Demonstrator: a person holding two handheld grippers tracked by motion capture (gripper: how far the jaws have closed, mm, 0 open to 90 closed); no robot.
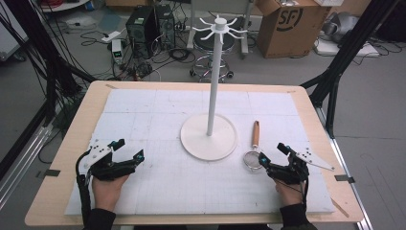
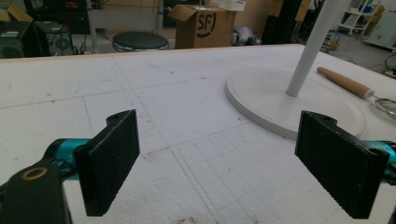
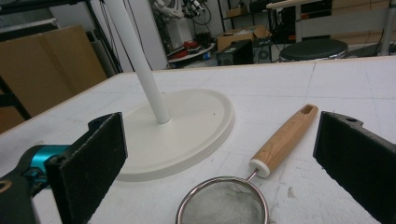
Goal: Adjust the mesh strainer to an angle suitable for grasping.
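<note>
A white stand with a round base, a tall pole and hooked arms at its top stands mid-table; its base shows in the left gripper view and the right gripper view. A small mesh strainer with a wooden handle lies right of the base, its bowl and handle close before my right gripper. My right gripper is open just behind the bowl. My left gripper is open over bare foam at the left, nothing between its jaws.
A white foam sheet covers the wooden table. Beyond the far edge are a stool, a cardboard box, computer cases and cables on the floor. Black frame legs stand at both sides.
</note>
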